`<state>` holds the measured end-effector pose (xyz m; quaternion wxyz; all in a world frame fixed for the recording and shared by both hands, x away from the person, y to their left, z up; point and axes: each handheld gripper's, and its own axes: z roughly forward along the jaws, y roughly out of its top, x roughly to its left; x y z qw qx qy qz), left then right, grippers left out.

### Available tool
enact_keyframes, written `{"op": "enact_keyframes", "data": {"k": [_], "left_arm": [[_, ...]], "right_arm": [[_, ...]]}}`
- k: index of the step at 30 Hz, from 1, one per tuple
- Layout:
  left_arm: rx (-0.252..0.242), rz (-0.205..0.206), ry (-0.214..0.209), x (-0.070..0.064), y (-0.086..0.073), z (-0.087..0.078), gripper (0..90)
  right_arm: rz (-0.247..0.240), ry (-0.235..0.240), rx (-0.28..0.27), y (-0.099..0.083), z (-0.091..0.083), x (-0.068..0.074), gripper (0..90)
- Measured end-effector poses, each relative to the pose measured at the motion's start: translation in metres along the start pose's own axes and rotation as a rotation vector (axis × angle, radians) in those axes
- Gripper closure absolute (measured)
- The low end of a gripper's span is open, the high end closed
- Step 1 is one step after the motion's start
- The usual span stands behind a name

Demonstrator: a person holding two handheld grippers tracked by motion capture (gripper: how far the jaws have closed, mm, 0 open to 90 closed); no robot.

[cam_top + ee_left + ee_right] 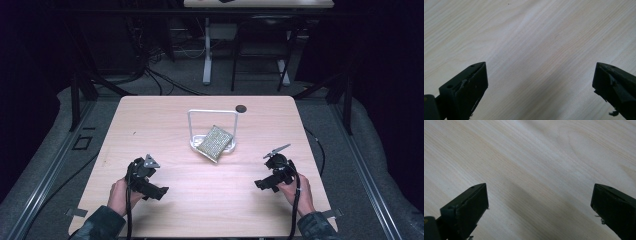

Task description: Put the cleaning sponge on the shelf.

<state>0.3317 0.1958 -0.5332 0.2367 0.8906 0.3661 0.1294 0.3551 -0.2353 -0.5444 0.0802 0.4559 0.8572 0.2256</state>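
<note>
A small white rack [212, 113] with an upright wire frame stands at the middle of the wooden table [150, 120]. A speckled green-yellow sponge-like pad [214, 142] leans tilted in it. My left gripper [161, 192] rests low at the near left, held by a hand, well short of the rack. My right gripper [261, 184] sits at the near right, also held by a hand. In the left gripper view the left gripper [540, 77] stands open over bare wood. In the right gripper view the right gripper [539, 197] is open too, with nothing between its jaws.
A small dark round disc [241, 108] lies near the table's far edge, right of the rack. Beyond the table are desk legs [207, 50] and cables on a grey floor. Metal rails run along both sides of the table.
</note>
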Motion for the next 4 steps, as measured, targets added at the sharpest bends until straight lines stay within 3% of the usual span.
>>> {"op": "enact_keyframes", "data": {"k": [4], "left_arm": [[0.031,0.019,-0.003,-0.001,0.001,0.0026,0.1]], "right_arm": [[-0.002,-0.005,-0.005,-0.0004,-0.0011,-0.0001,0.9]]}}
